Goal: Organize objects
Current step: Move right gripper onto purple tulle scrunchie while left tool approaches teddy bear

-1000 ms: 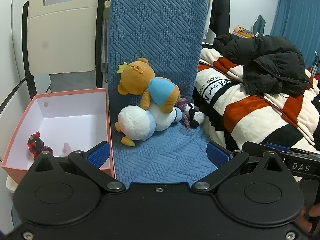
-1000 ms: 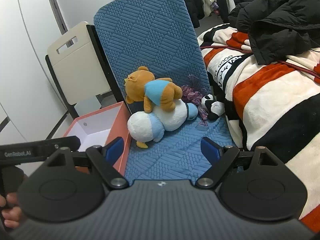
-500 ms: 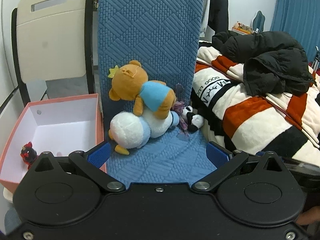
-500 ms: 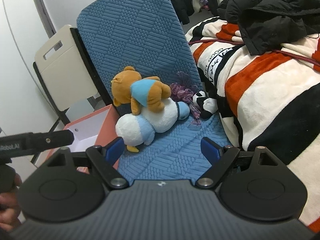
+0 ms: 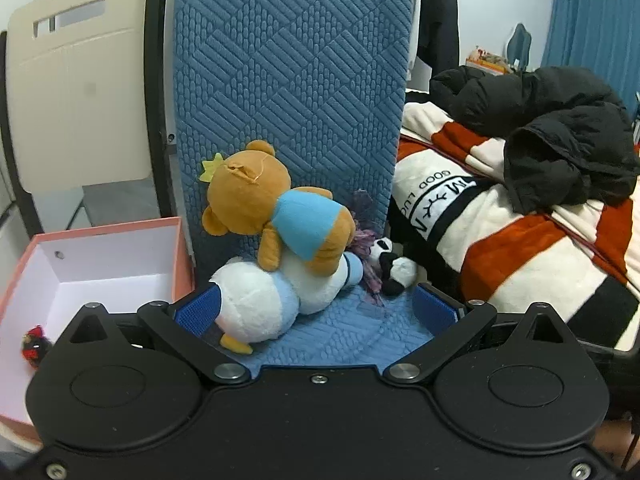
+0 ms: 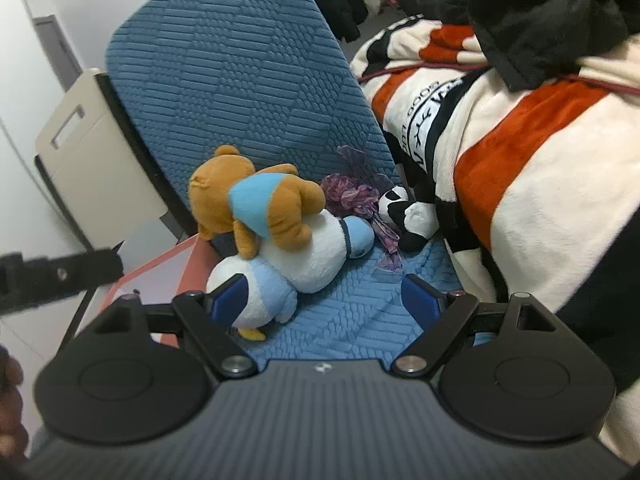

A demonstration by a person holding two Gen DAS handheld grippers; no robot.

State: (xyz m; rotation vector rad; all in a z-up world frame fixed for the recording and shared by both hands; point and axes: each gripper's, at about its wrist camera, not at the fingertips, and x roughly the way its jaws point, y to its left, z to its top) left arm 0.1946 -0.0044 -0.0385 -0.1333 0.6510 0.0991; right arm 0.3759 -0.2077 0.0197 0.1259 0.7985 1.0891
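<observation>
Both the left gripper (image 5: 316, 306) and right gripper (image 6: 326, 294) have their fingers spread apart, holding nothing. Just ahead of them lies a white plush (image 5: 276, 300) with a brown bear (image 5: 276, 216) on top, a small panda (image 5: 394, 270) beyond. Left of the fingers, the pink box (image 5: 100, 228) holds only a small red toy (image 5: 36, 346), so most sorting appears undone.

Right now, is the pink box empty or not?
Not empty. The open pink box holds a small red and black toy in its near corner.
</observation>
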